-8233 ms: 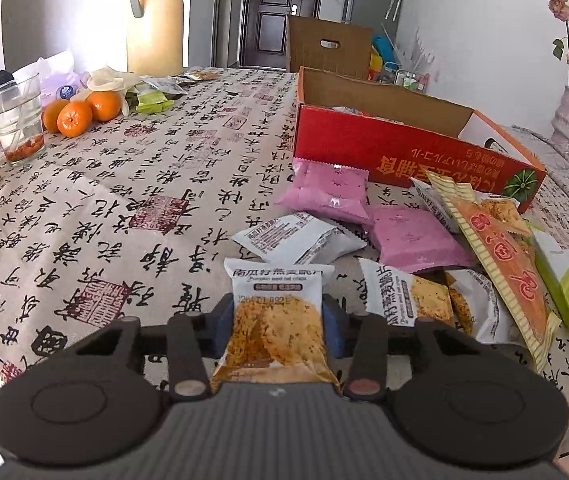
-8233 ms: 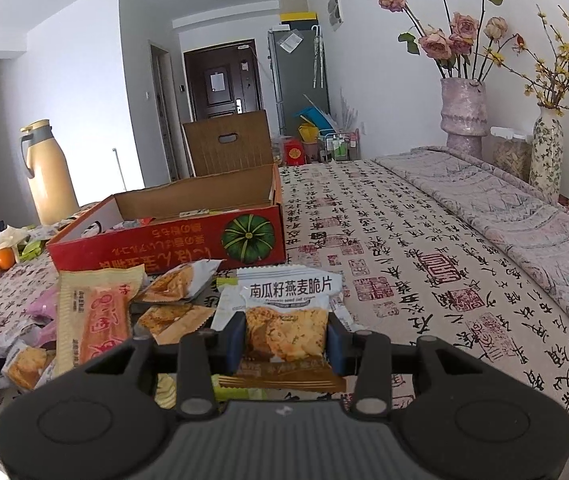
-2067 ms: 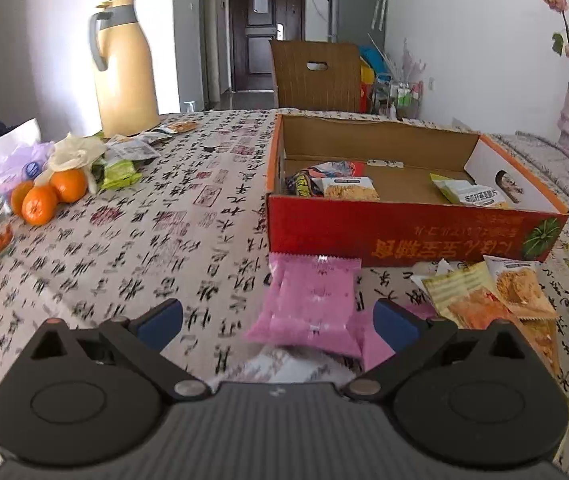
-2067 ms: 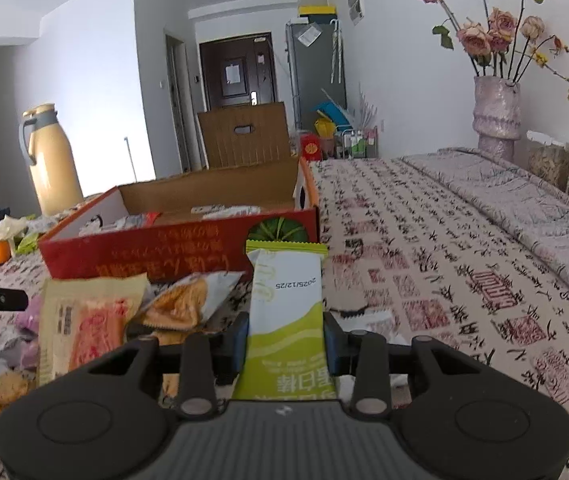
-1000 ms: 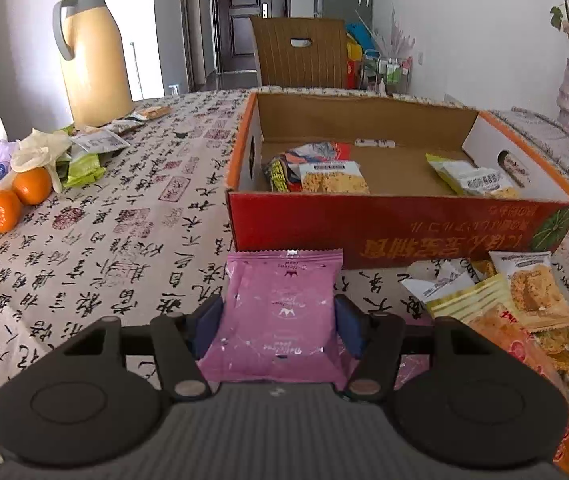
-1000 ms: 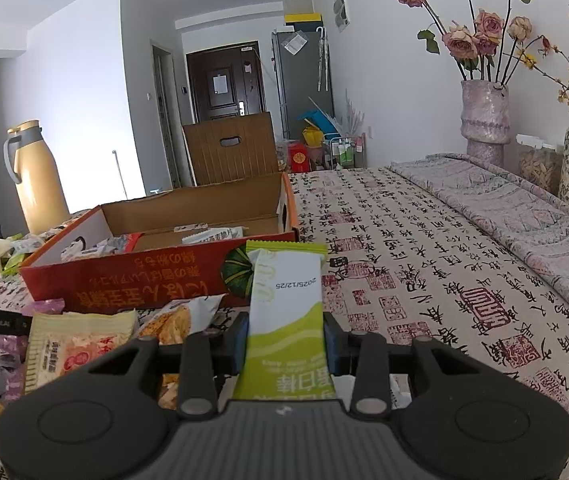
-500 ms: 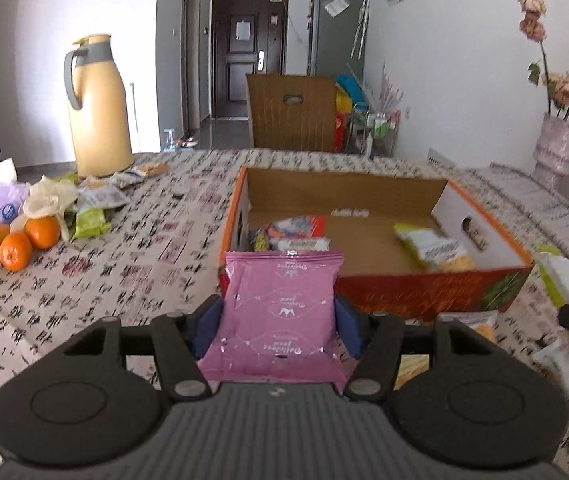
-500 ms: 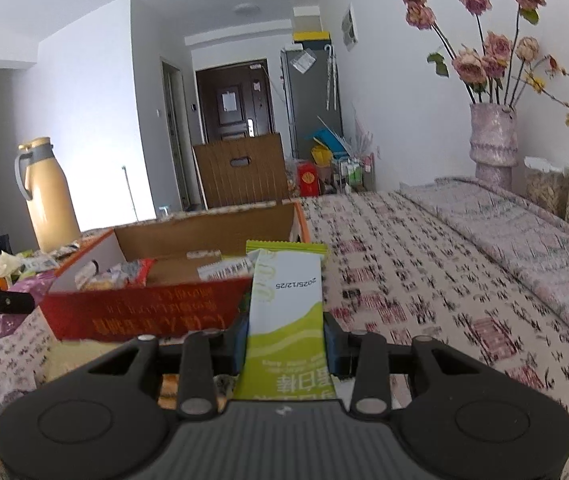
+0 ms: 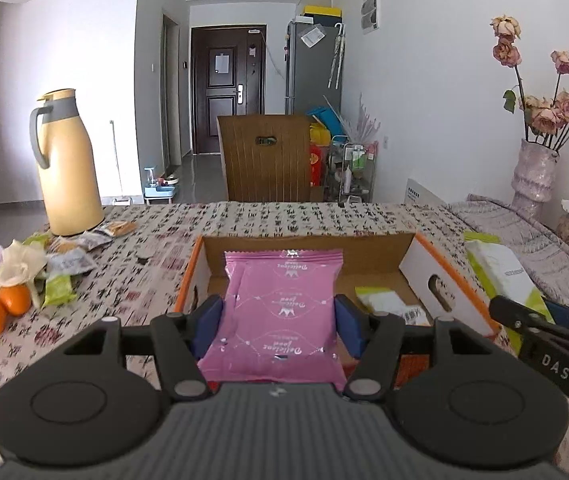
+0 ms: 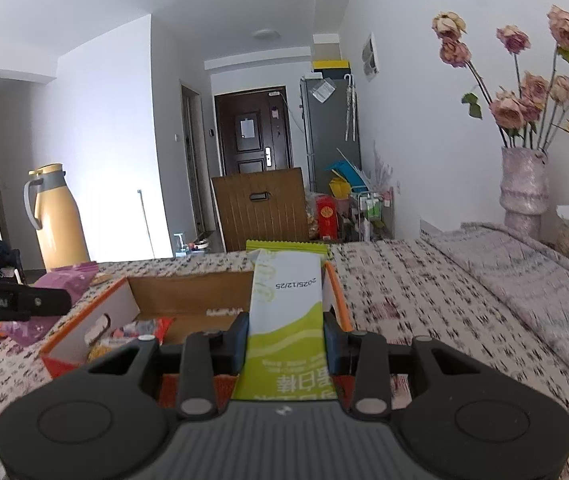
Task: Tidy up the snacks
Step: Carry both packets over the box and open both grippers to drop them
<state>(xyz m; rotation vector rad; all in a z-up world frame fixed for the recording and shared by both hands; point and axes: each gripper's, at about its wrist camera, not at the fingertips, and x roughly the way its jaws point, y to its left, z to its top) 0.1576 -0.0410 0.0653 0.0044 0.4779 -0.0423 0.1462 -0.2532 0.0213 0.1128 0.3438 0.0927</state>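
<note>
My left gripper (image 9: 278, 326) is shut on a pink snack packet (image 9: 280, 312) and holds it above the near wall of the open red cardboard box (image 9: 446, 280). My right gripper (image 10: 286, 344) is shut on a green and white snack bar (image 10: 286, 320) and holds it over the box's right end (image 10: 336, 300). The bar also shows at the right of the left wrist view (image 9: 500, 276). The pink packet shows at the left of the right wrist view (image 10: 64, 280). Several snack packets (image 9: 388, 302) lie inside the box.
A yellow thermos jug (image 9: 68, 168) stands at the table's far left. Oranges (image 9: 0, 306) and loose wrappers (image 9: 60, 256) lie near it. A vase of dried roses (image 10: 524, 184) stands at the right. A wooden chair back (image 9: 266, 158) is behind the table.
Both grippers have risen and moved forward with their packets, so they now hang over the box. The loose snacks in front of the box have dropped out of view.
</note>
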